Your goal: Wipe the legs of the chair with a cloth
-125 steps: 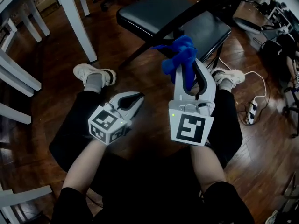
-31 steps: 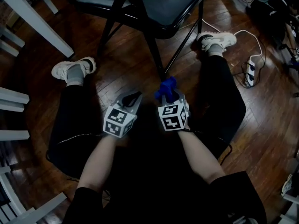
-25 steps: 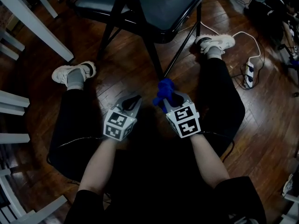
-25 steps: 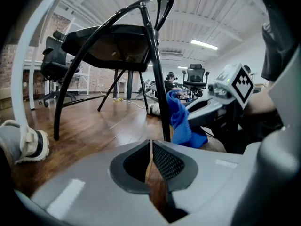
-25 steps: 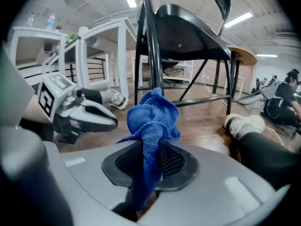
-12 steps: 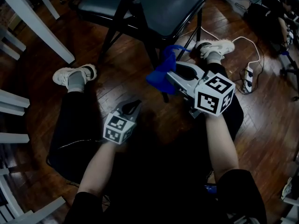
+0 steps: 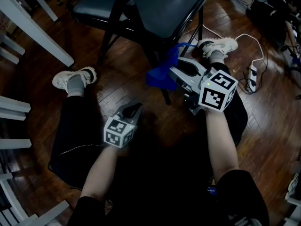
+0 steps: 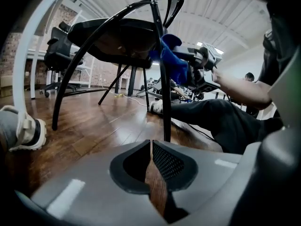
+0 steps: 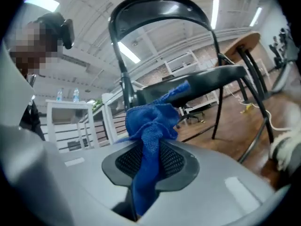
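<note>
**Blue cloth held up by the chair leg**

The right tool [image 7: 173,73] sits at the middle right of the head view. Its two jaws are squeezed tight on a soft blue cloth [image 7: 159,75]. A bunch of the cloth sticks out past the tips.

The cloth is up high beside the thin front leg [image 8: 165,107] of the black metal chair [image 7: 164,6], close under the dark padded seat. I cannot tell if the cloth is touching the leg.

The left tool [image 7: 133,109] is lower down, at the middle left of the head view, well apart from the cloth. Its jaws are closed together with nothing in them. It points at the bottom of the same leg.

The chair stands on a dark brown wooden floor [image 7: 122,74]. A white shoe [image 7: 70,76] rests on the floor at the left, and a white power strip [image 7: 252,72] lies at the right edge.
</note>
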`<state>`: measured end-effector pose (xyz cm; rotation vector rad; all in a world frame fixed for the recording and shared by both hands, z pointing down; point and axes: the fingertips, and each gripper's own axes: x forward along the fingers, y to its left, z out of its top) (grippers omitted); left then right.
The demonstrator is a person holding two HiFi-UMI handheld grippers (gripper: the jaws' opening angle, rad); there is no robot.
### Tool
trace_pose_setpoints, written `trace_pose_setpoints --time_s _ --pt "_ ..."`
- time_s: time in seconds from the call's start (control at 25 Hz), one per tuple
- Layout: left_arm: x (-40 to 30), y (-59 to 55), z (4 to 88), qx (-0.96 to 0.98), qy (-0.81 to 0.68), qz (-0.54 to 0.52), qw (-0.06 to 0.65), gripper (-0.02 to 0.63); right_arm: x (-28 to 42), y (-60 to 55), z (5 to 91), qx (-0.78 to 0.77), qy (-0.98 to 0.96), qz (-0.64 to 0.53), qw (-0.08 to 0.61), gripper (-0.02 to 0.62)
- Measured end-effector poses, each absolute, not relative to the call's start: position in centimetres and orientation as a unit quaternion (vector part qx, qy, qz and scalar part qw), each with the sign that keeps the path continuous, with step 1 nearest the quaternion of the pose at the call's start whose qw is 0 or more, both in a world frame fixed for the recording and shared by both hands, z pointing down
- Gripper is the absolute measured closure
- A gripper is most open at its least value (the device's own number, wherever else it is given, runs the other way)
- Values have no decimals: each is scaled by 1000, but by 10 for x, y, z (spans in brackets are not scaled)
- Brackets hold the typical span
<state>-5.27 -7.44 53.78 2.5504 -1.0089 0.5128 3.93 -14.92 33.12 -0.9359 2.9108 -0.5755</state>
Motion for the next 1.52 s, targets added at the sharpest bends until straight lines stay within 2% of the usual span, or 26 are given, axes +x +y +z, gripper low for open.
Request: trace_pose_setpoints --time_s 0.08,0.24,0.36,0.52,0.76,1.52 --pt "-51 -74 538 901 -353 180 176 589 60 -165 338 -345 910 -227 46 501" --pt "-51 -76 537 902 -351 170 186 588 99 -199 313 -403 854 -285 167 503" --pt "-51 -77 535 900 -355 161 196 588 97 -202 337 -441 789 -391 172 503" --pt "-48 -74 530 904 -352 164 177 588 47 -187 326 -310 817 -442 202 503" --pt "-44 -76 524 908 -346 151 180 588 22 -175 309 -259 882 -369 137 504" --pt "-45 -76 524 909 -347 156 170 588 44 -156 407 -353 852 -387 4 506"
